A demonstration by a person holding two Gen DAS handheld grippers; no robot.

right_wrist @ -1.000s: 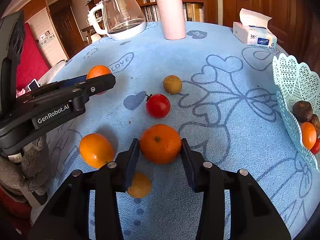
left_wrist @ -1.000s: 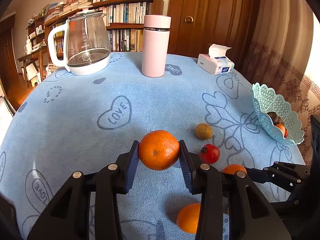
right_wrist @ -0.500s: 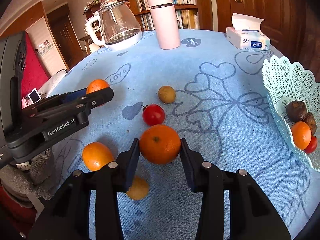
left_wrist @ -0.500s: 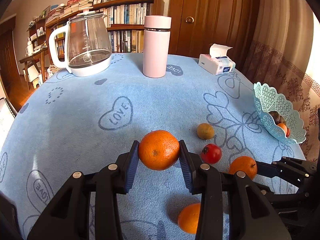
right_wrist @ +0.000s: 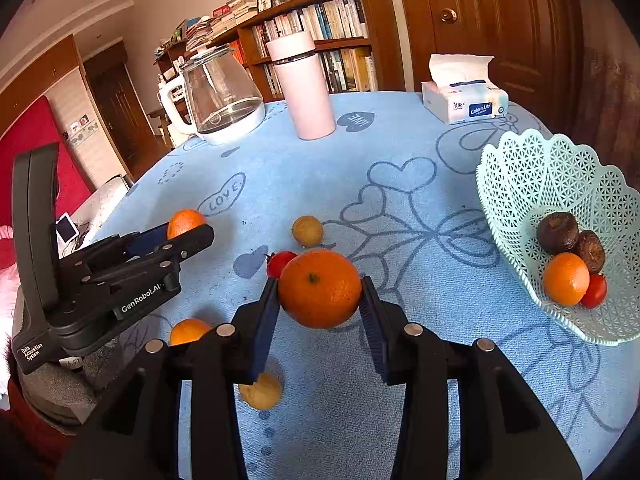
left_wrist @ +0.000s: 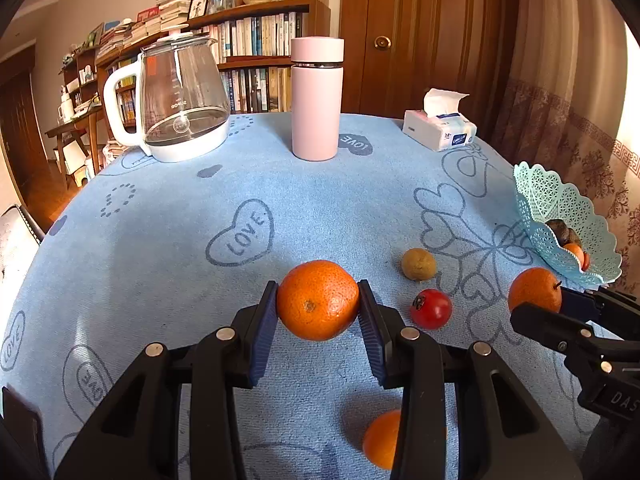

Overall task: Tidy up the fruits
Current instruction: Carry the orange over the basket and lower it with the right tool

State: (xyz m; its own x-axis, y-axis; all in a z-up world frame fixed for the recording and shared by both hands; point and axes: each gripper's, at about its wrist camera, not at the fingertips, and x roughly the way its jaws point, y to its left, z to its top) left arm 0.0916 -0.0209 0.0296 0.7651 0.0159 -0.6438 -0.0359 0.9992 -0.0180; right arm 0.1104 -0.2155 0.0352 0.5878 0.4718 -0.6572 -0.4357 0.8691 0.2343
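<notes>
— Since a second ago the right tool has been carrying its round orange tangerine higher and closer to the pale turquoise lattice plastic basket; the small red tomato is now half hidden behind that fruit.

— And the left one?

— The left tool is barely shifting. Its blue-padded fingers are pressing on both sides of a second round orange tangerine, holding it clear of the blue heart-printed cloth on the desk. The right tool is clamping its fruit the same way, jaws apart only by the width of the tangerine.

— What is lying loose on the desk?

— A brownish-yellow round fruit is sitting just beyond the tomato, a third orange is lying near the left tool's body, and a small yellow fruit is peeking out under the right tool's left finger.

— And the basket?

— It is sitting at the right edge of the desk, holding two dark brown fruits, one orange and a red tomato. Farther back, a glass kettle with a white base, a pink cylindrical flask and a white tissue pack are standing well apart from the fruit.
</notes>
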